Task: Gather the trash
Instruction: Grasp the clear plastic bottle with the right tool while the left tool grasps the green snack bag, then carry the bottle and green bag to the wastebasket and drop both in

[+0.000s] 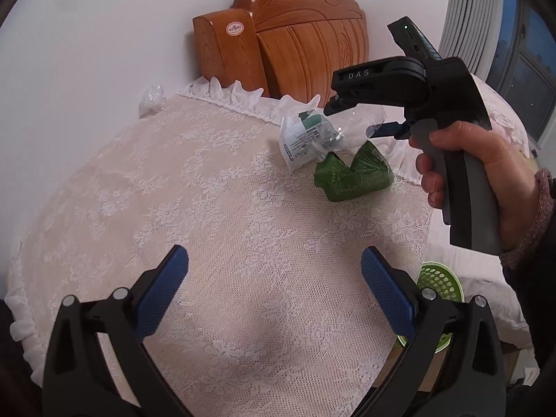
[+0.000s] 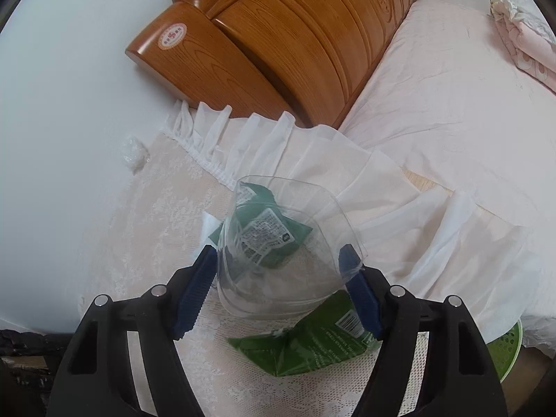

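Right wrist view: right gripper (image 2: 281,285) grasping one clear plastic cup (image 2: 278,243), both pads against its sides. One white-green packet (image 2: 267,229) beyond cup, one green bag (image 2: 312,344) beneath it. Left gripper (image 1: 274,292) released, nothing between fingers, over lace table cover (image 1: 208,191). One green basket (image 1: 439,285) beside its right finger.

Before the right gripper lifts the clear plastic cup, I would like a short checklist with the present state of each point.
1. Clear plastic cup sits between the pads of the right gripper: ok.
2. Both pads press firmly on the cup: cannot tell; the right pad touches its wall, the left looks just beside it.
3. Green wrapper stays free of the jaws: ok, it lies below the cup.
4. White-and-green packet is apart from the grip: cannot tell.
5. Left gripper is open and empty: ok.
6. Green basket is in view beside the table: ok.
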`<state>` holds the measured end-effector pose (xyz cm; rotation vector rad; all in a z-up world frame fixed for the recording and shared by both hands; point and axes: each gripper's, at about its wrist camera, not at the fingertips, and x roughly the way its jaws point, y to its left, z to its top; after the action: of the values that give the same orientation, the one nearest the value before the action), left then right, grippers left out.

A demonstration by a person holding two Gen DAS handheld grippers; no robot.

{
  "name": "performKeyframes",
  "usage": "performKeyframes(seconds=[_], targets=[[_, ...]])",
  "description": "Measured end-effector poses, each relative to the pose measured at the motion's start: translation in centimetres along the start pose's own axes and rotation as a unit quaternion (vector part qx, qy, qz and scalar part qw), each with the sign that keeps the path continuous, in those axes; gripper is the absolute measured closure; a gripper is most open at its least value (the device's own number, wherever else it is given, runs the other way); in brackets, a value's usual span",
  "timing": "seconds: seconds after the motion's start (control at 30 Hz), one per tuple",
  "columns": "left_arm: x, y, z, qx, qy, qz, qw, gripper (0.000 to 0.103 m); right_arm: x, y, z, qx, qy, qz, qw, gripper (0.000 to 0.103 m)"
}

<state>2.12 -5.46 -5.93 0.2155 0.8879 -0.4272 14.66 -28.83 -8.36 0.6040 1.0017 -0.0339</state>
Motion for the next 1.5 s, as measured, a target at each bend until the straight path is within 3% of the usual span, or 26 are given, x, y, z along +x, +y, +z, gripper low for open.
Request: performKeyframes(seconds=[0.17, 0.3, 0.4, 0.6, 0.67, 0.8, 0.93, 1.2, 1.5], targets=[[0.9, -0.8, 0.6, 0.027, -0.004, -0.026, 0.9993, 0.008, -1.9, 0.5, 0.6, -0.004, -0.031, 0.018, 0.999, 0.031], [2.6, -2.5, 2.2, 0.078, -0.012, -0.043, 0.9960, 0.008, -4.0, 0.0, 0.6, -0.008, -0.048, 0.021, 0.999, 0.031], [4.4, -4.5, 3.9, 0.140, -0.025, -0.048, 0.9887, 0.008, -6.6, -0.9, -0.1, -0.021, -0.058, 0.011, 0.998, 0.031], [9.4, -8.4, 6.5, 0.254, -0.008, -0.077, 0.9640, 0.008, -11.0, -3.2, -2.3, -0.033, -0.067, -0.017, 0.997, 0.031], [10.9, -9.2, 7.1, 0.269, 0.002, -0.082, 0.9596, 0.015, -12.1, -4.5, -3.4, -0.023, -0.062, -0.020, 0.998, 0.031], [13.0, -10.1, 7.9, 0.278, 0.023, -0.087, 0.9565, 0.040, -13.5, -6.5, -5.0, -0.006, -0.054, -0.033, 0.998, 0.031], [14.2, -10.3, 8.1, 0.266, 0.047, -0.090, 0.9587, 0.070, -13.8, -7.8, -6.0, 0.007, -0.049, -0.039, 0.998, 0.031], [13.1, -9.3, 7.9, 0.238, 0.048, -0.091, 0.9659, 0.072, -13.5, -8.2, -7.2, 0.005, -0.043, -0.035, 0.998, 0.031], [7.2, -5.6, 6.1, 0.149, 0.023, -0.063, 0.9866, 0.072, -12.4, -5.9, -7.7, -0.040, -0.021, -0.008, 0.999, 0.031]])
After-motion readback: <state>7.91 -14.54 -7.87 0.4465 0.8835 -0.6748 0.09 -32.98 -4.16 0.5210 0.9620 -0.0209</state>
